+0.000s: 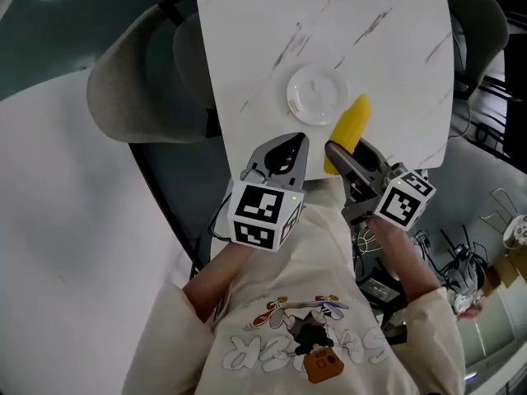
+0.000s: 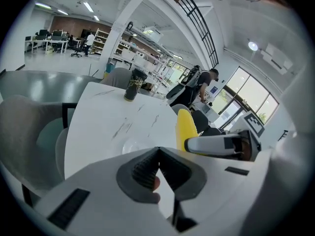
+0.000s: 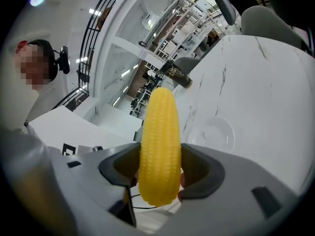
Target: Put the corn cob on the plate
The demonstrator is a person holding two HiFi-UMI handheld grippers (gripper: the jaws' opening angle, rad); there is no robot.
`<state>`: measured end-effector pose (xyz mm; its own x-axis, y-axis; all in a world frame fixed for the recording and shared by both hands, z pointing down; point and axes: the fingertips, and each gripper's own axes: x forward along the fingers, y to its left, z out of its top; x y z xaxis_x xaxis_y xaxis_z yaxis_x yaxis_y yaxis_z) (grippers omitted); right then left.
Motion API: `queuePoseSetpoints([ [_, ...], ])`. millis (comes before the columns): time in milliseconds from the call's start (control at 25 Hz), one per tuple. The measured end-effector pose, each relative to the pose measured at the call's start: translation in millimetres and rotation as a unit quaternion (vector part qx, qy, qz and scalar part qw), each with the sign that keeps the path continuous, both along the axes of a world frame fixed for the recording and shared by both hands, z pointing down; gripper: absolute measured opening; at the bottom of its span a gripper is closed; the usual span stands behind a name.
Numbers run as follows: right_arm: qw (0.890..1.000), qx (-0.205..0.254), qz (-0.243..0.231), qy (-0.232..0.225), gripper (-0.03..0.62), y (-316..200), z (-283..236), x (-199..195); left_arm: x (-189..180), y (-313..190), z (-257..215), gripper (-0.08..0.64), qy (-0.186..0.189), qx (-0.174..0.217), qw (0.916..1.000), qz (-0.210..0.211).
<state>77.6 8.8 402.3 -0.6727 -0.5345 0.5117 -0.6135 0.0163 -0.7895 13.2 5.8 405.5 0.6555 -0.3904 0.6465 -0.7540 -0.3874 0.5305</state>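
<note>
At the near tabletop (image 1: pixel 247 39) edge, one corn cob (image 3: pixel 158 146) is clamped between the jaws of the right gripper (image 1: pixel 339 153), at 4 o'clock from the single plate (image 1: pixel 316 91), not on it. The jaws of the left gripper (image 2: pixel 158 168) are pressed together, empty. One dark cup (image 2: pixel 133 85) stands at the tabletop's far end.

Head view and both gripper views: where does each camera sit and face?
Head view: on the person's head, steeply down at the white table, plate, left gripper, right gripper; sleeves and shirt show.
Left gripper view: on the left gripper, along its shut, empty jaws across the table toward a dark cup; the right gripper shows at right.
Right gripper view: on the right gripper, along jaws shut on the corn cob, toward the table; the person's head shows at left.
Shared: all three show the plate and corn cob.
</note>
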Motion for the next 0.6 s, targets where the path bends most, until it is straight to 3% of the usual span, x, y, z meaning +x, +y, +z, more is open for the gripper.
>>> queuePoseSetpoints([
  [600,0.997,-0.041,-0.036,0.057,0.242,-19,74,9,1,-3,66,0.005,-0.043,-0.041,0.9969,-0.051],
])
